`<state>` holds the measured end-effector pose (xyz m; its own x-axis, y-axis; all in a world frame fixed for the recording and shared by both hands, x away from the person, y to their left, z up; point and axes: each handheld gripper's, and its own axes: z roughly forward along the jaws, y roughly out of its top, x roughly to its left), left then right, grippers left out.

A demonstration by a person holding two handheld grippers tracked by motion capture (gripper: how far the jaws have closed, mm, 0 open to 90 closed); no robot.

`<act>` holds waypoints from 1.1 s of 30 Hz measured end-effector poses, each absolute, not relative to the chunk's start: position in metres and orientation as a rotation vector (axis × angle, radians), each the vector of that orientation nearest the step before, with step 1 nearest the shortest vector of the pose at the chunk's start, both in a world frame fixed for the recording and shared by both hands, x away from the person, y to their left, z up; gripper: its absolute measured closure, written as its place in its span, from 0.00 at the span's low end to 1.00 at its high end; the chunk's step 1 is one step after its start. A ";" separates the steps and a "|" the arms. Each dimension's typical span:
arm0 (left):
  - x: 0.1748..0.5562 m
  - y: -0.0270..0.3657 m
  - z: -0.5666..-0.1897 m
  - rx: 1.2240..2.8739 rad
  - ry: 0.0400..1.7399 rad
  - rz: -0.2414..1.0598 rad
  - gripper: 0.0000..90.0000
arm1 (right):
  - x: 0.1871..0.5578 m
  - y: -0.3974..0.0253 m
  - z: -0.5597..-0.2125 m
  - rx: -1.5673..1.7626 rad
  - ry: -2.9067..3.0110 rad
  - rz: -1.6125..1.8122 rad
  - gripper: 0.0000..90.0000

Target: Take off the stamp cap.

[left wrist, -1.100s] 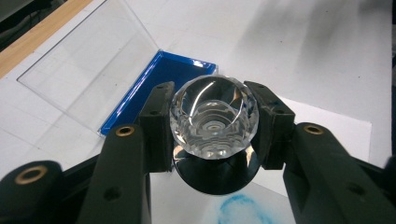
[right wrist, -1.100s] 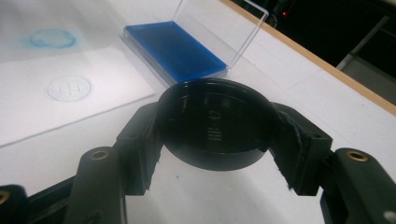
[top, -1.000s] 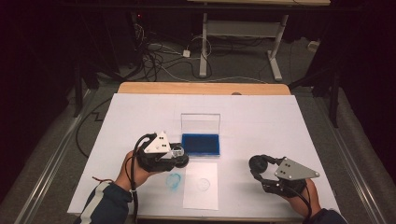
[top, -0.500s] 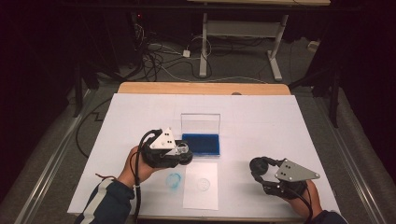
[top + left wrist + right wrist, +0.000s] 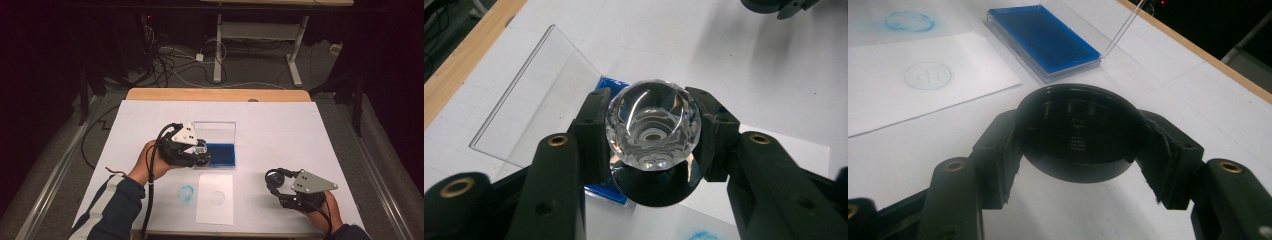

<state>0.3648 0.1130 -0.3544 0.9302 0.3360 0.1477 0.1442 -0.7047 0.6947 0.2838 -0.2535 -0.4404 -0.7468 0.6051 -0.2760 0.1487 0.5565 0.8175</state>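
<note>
Left gripper (image 5: 651,145): jaws closed onto a clear faceted stamp (image 5: 653,129), one pad on each side of its crystal-like handle; the black round base sat just below the pads.
Left gripper, high view (image 5: 201,150): held above the near left corner of the ink pad.
Ink pad (image 5: 610,86): blue, directly beyond and beneath the held stamp, partly hidden by it.
Pad lid (image 5: 546,95): clear, hinged up at the far side of the pad, beyond the left jaw.
Right gripper (image 5: 1079,145): jaws closed around a black round cap (image 5: 1078,132), gripped at both edges; faint raised lettering on its face, not legible.
Right gripper, high view (image 5: 281,186): low over the table, well apart from the left gripper.
Paper sheet (image 5: 908,95): ahead and left of the right jaws, bearing a faint circular imprint (image 5: 928,75).
Blue smudge (image 5: 909,21): on the table beyond the sheet.
</note>
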 end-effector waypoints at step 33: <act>0.395 0.087 -0.351 2.361 0.346 0.349 0.61 | 0.286 -0.254 -0.440 0.610 2.254 1.113 0.43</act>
<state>0.3953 0.0871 -0.3512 0.9275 0.3417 0.1517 0.1487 -0.7094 0.6889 0.2860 -0.2543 -0.4400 -0.7472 0.6067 -0.2712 0.1533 0.5544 0.8180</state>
